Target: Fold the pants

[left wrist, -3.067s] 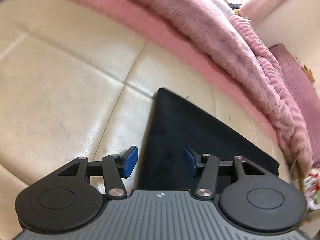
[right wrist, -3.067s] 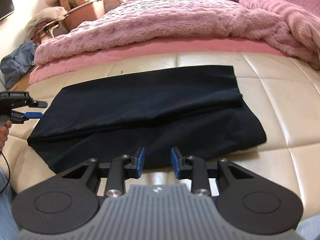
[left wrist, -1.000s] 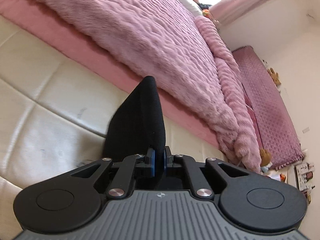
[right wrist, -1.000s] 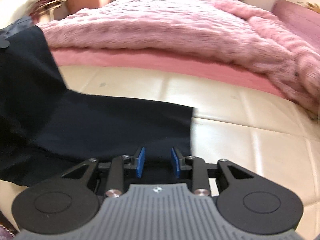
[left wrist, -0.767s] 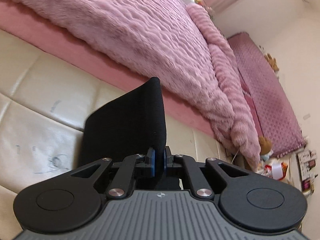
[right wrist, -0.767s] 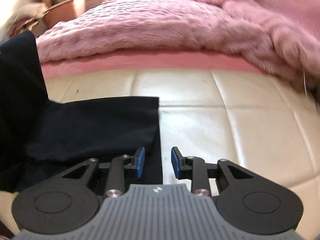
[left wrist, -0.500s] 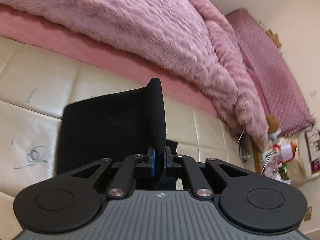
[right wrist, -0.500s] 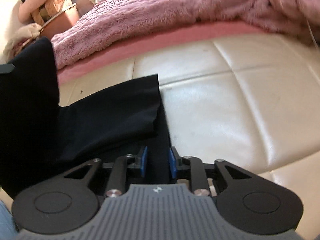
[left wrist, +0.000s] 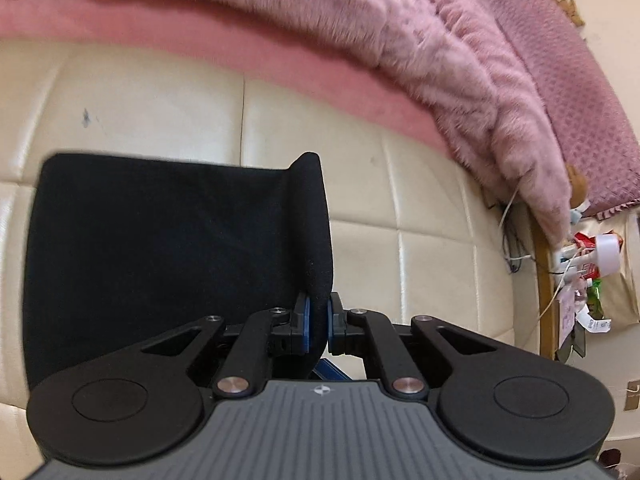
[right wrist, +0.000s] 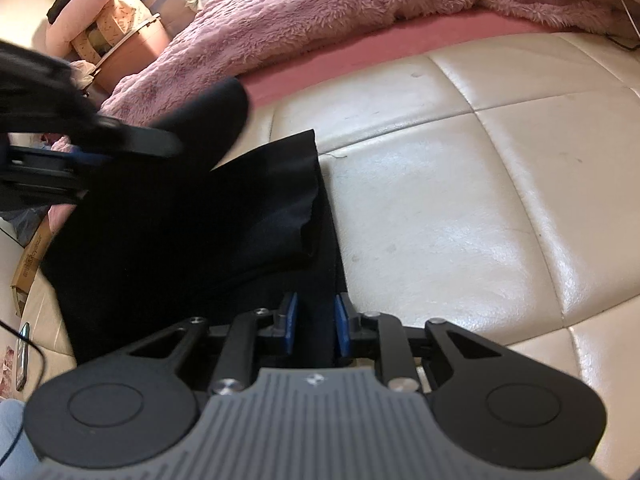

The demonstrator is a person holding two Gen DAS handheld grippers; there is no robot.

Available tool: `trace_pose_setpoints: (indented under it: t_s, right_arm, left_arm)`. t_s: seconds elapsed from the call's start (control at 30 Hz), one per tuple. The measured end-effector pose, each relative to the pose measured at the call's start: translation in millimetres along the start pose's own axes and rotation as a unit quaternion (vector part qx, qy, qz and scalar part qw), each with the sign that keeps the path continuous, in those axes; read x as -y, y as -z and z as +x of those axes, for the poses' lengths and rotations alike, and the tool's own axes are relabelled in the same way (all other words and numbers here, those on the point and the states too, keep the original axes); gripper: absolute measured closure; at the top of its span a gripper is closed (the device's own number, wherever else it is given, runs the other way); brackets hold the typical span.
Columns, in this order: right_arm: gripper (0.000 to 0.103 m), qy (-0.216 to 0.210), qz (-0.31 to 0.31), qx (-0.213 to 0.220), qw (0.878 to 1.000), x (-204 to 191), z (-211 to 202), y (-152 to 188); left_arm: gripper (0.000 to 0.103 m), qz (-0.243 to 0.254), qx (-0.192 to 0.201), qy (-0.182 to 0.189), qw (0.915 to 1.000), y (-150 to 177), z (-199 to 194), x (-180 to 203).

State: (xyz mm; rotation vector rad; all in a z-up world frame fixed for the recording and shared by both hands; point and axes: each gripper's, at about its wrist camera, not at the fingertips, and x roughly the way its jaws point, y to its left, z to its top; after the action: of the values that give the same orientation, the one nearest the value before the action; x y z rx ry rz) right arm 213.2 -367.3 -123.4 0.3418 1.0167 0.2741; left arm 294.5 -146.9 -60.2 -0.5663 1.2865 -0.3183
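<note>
The black pants [left wrist: 160, 240] lie on a cream quilted leather surface [left wrist: 440, 280]. My left gripper [left wrist: 317, 320] is shut on a raised fold of the cloth, which curls up above its blue pads. In the right wrist view the pants [right wrist: 180, 240] spread to the left, their hem end toward the pink bedding. My right gripper [right wrist: 316, 320] sits at their right edge. Its jaws are closing, with a strip of black cloth filling the gap between the pads. The left gripper [right wrist: 92, 156] shows blurred at the left, holding cloth above the lying layer.
A fluffy pink blanket [left wrist: 360, 20] borders the far side of the leather surface. Cables and small clutter [left wrist: 580, 264] hang past its right end. In the right wrist view a pink basket [right wrist: 132, 40], a cardboard box [right wrist: 32, 256] and a phone [right wrist: 22, 356] lie at the left.
The left gripper has carried its held end of the pants across over the lying part and lower. The right gripper has dropped onto the pants' edge and its jaws have narrowed around the cloth.
</note>
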Motion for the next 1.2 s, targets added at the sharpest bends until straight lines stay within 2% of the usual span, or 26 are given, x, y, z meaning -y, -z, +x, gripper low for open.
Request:
trace_pose_setpoints:
  t_s: [0.13,0.2,0.27,0.47,0.57,0.63,0.73,0.87,1.0,1.03,1.1,1.2]
  right_arm:
    - [0.087,-0.004,0.0,0.002,1.0,1.5,-1.6,0.9]
    - [0.086,-0.002,-0.002,0.002,1.0,0.4,-2.2,0.3]
    - [0.085,0.001,-0.007,0.003,1.0,-1.3,-5.1,0.2]
    - [0.085,0.024,-0.01,0.027,0.999,-5.5,-27.4,-5.5]
    - [0.084,0.029,0.003,0.047,0.998,-3.5,-46.8,-8.8]
    - [0.077,0.017,0.023,0.055,0.998,-0.7,-58.1,-9.9]
    - [0.076,-0.013,0.048,0.052,0.997,0.4,-65.1,-9.6]
    - [0.075,-0.04,0.071,0.03,0.996,-3.7,-53.3,-7.4]
    - [0.074,-0.032,0.091,0.01,0.995,-3.6,-35.5,-7.0]
    - [0.08,-0.036,0.099,0.006,0.994,-2.4,-31.8,-7.8]
    - [0.098,-0.046,0.114,-0.001,0.992,-1.4,-27.8,-9.8]
    - [0.1,-0.047,0.093,0.01,0.994,-16.6,-36.8,-16.8]
  left_arm:
    - [0.094,-0.018,-0.02,0.012,0.9996,0.0,17.0,-9.9]
    - [0.087,-0.03,-0.028,0.029,0.9987,0.1,19.1,-15.5]
    - [0.087,-0.032,-0.035,0.046,0.9978,0.4,18.1,-17.6]
    - [0.08,0.004,0.001,0.058,0.9983,2.2,-16.1,-24.2]
    - [0.079,0.026,0.035,0.031,0.9986,4.1,-42.4,-41.9]
    - [0.079,0.036,0.054,0.007,0.9979,5.0,-56.5,-58.1]
    - [0.079,0.038,0.075,-0.02,0.9963,11.6,-74.3,-86.6]
    - [0.079,0.017,0.085,-0.027,0.9959,24.8,-84.3,-117.3]
    - [0.079,0.008,0.082,-0.025,0.9963,35.8,-85.6,-134.7]
    - [0.079,0.006,0.082,-0.021,0.9964,36.6,-84.9,-136.6]
    - [0.079,0.007,0.081,-0.017,0.9965,38.6,-84.7,-139.6]
    - [0.079,0.023,0.085,-0.021,0.9959,39.3,-82.6,-138.1]
